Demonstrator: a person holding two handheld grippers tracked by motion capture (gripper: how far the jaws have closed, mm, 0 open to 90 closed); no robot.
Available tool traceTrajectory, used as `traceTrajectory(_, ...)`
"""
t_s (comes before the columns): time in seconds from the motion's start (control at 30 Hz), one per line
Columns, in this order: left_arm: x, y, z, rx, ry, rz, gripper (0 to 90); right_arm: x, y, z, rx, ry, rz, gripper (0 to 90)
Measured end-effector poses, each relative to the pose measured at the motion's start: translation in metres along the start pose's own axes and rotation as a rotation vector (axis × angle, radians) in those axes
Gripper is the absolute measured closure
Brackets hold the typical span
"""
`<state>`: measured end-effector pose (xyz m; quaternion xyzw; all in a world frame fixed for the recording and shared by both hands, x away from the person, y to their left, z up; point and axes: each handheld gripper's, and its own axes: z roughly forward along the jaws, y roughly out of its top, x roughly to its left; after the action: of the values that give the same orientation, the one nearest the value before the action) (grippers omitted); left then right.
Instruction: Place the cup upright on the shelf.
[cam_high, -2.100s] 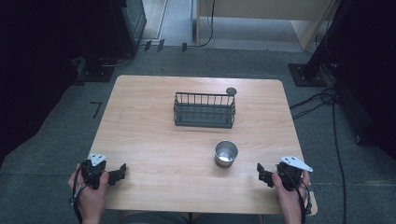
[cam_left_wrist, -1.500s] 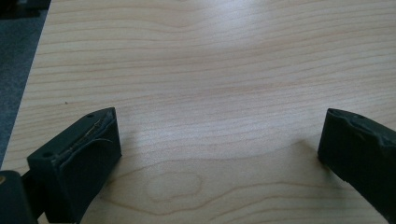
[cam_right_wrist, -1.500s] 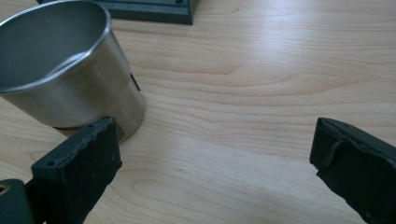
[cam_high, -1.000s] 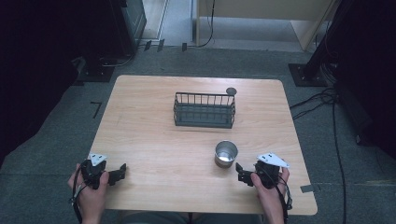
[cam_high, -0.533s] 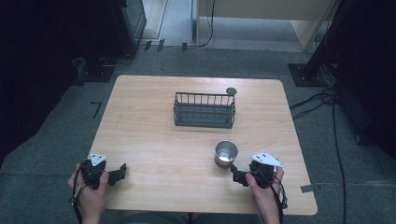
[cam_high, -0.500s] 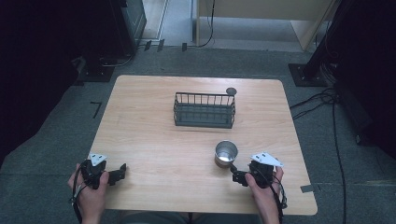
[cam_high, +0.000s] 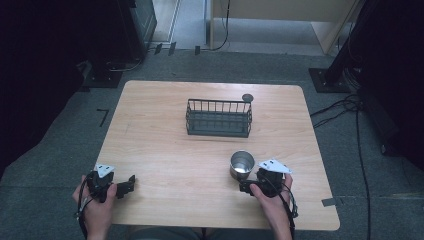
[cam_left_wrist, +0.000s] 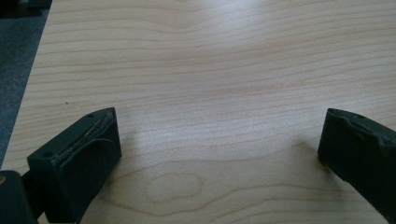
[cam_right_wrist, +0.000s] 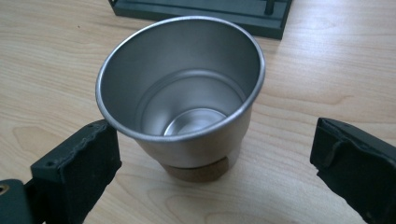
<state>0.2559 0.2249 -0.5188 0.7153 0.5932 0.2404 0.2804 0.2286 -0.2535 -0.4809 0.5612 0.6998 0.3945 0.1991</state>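
Right tool (cam_right_wrist: 205, 158) spread, jaws flanking upright steel cup (cam_right_wrist: 187, 88) dead ahead; left tool (cam_left_wrist: 219, 154) spread, idle on desk (cam_high: 165, 125).

I see a dark wire basket (cam_high: 218, 117) standing upright toward the far middle of the wooden table (cam_high: 150, 130). A small round dark thing (cam_high: 247, 97), maybe a knob, sits at its far right corner. Grey carpet (cam_high: 60, 130) surrounds the table.
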Motion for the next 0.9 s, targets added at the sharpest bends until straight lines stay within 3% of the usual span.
traceTrajectory(0.43, 0.0, 0.0, 0.0, 0.0, 0.0, 0.0, 0.0, 0.014, 0.005, 0.021, 0.01, 0.006, -0.004, 1.2)
traceTrajectory(0.9, 0.0, 0.0, 0.0, 0.0, 0.0, 0.001, 0.0, 0.019, 0.009, 0.037, 0.018, -0.042, 0.011, 5.2)
